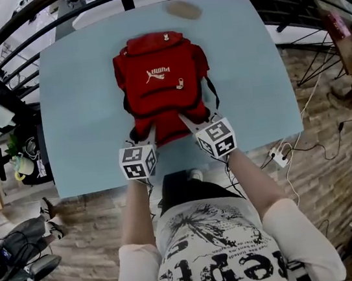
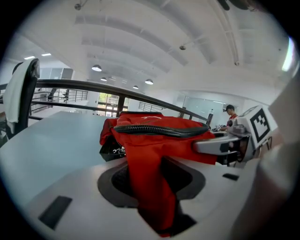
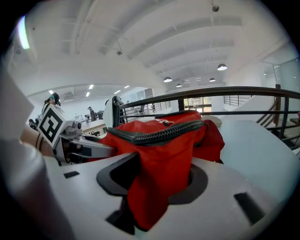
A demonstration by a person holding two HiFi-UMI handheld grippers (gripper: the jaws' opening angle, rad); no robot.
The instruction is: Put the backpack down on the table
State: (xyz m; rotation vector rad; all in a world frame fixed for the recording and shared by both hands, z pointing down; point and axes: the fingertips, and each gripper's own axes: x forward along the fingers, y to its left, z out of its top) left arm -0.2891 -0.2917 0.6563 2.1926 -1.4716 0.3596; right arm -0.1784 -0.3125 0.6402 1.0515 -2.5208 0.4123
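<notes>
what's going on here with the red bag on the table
A person holds a gripper in each hand at the near end of a red Puma backpack, which lies flat on the light blue table. The left gripper and the right gripper each have a fold of red fabric between their jaws, but the jaws stand apart rather than clamped, so the backpack looks set down.

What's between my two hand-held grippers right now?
The near end of the red backpack, on the table, spans from left hand-held gripper to right hand-held gripper; the head view shows it.
</notes>
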